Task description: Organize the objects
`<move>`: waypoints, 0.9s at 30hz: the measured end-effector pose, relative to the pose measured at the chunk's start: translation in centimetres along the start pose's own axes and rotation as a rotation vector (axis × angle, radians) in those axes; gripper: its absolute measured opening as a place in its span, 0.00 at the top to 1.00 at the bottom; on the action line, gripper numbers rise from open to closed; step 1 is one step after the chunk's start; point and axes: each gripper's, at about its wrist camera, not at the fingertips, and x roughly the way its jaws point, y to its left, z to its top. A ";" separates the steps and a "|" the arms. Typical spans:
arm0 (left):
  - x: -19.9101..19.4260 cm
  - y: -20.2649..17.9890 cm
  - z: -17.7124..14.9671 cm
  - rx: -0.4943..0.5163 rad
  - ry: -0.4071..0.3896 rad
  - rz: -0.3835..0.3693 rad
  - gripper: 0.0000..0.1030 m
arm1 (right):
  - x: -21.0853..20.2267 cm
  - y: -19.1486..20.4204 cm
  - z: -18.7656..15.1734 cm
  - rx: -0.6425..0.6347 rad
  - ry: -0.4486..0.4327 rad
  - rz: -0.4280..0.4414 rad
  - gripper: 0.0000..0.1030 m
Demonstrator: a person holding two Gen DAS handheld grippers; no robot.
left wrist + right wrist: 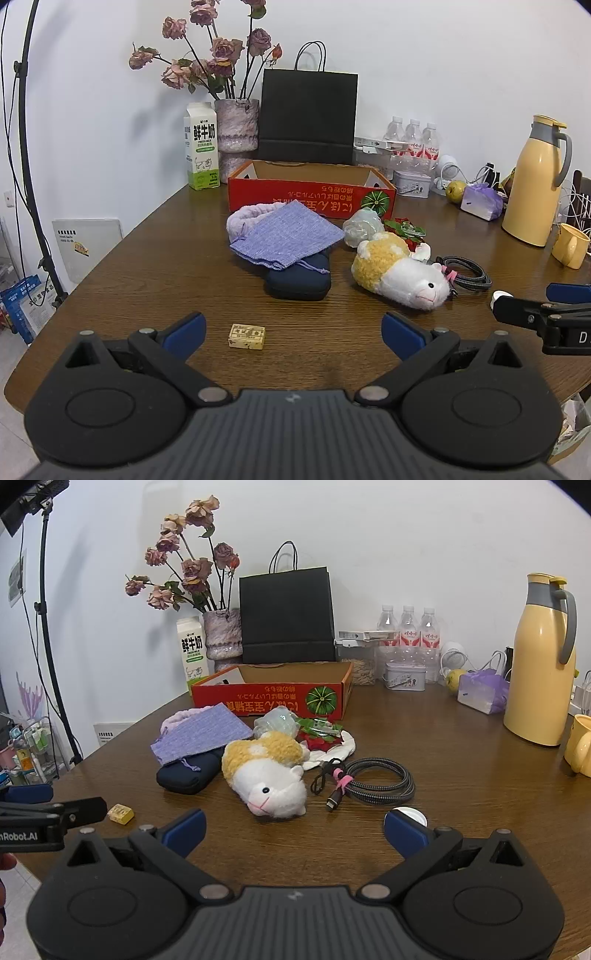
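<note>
A red cardboard box (310, 192) stands open at the back of the brown table; it also shows in the right wrist view (273, 699). In front of it lie a purple cloth pouch (286, 236), a dark blue case (301, 278), a yellow-and-white plush hamster (399, 275) (267, 771), a coiled cable (369, 777) and a small yellow box (246, 336) (120, 814). My left gripper (293, 330) is open and empty just behind the small box. My right gripper (295, 830) is open and empty in front of the plush, beside a white lid (410, 814).
Along the back stand a milk carton (201, 147), a vase of dried roses (236, 125), a black paper bag (308, 118), water bottles (408, 627) and a tin (404, 677). A yellow thermos (541, 664) and yellow mug (581, 744) stand at the right.
</note>
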 end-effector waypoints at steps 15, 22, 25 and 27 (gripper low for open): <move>-0.2 -0.2 -0.3 0.006 -0.014 -0.009 0.00 | -0.4 0.2 -0.1 -0.002 -0.012 -0.001 0.00; -0.2 -0.3 -0.3 0.006 -0.014 -0.008 0.00 | -0.4 0.2 -0.1 0.000 -0.015 -0.002 0.00; -0.2 -0.2 -0.3 0.006 -0.014 -0.008 0.00 | -0.4 0.2 -0.1 -0.001 -0.015 -0.001 0.00; -0.2 -0.2 -0.4 0.006 -0.014 -0.010 0.00 | -0.4 0.2 -0.2 -0.001 -0.016 -0.002 0.00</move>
